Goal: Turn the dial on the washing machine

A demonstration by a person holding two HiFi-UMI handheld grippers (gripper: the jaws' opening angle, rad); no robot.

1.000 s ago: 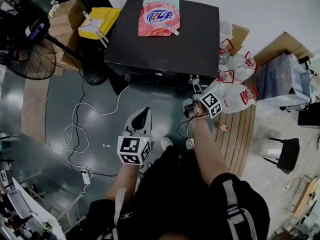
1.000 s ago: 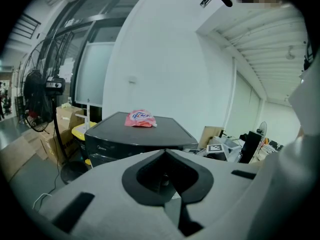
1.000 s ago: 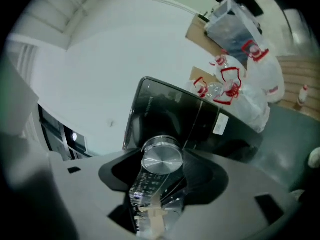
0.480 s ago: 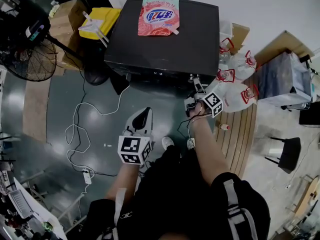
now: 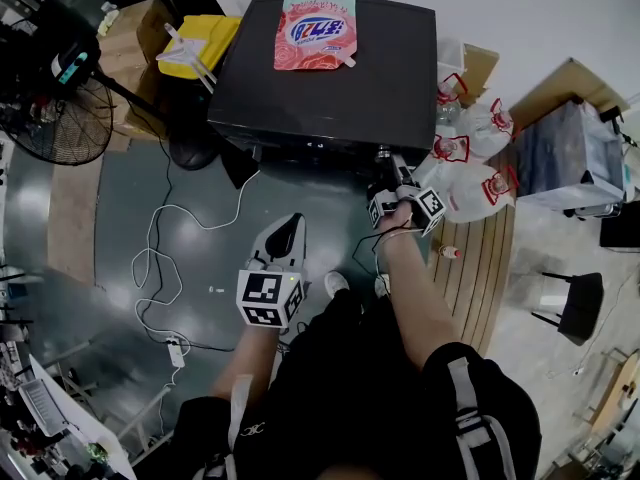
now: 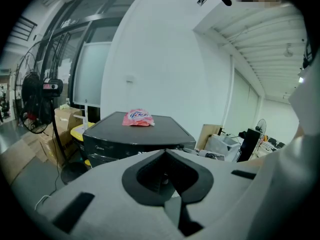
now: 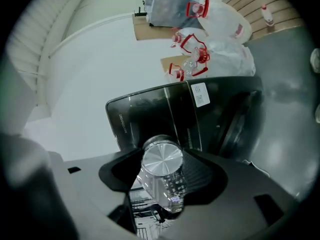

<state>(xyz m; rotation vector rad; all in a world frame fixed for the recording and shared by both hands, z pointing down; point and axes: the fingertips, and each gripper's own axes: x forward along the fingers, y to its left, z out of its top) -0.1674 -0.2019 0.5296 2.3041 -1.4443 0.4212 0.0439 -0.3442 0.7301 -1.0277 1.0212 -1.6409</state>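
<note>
The black washing machine point(image 5: 330, 78) stands ahead of me, seen from above in the head view. My right gripper point(image 5: 388, 171) reaches its front right corner, rolled to one side. In the right gripper view the jaws are shut on the silver dial point(image 7: 162, 159), whose ribbed face fills the gap between the two pads of that gripper point(image 7: 162, 176). My left gripper point(image 5: 284, 232) hangs low over the floor, well short of the machine point(image 6: 131, 136). Its jaws point(image 6: 167, 176) are shut, with nothing between them.
A pink detergent bag point(image 5: 317, 30) lies on the machine's lid. White jugs with red caps point(image 5: 468, 173) and a plastic box point(image 5: 570, 158) crowd the right. A fan point(image 5: 55, 108) and a yellow object point(image 5: 200, 43) stand at the left. Cables point(image 5: 160, 258) trail over the floor.
The right gripper has twisted slightly on the dial and edged a little closer to the machine. The left gripper has stayed where it was.
</note>
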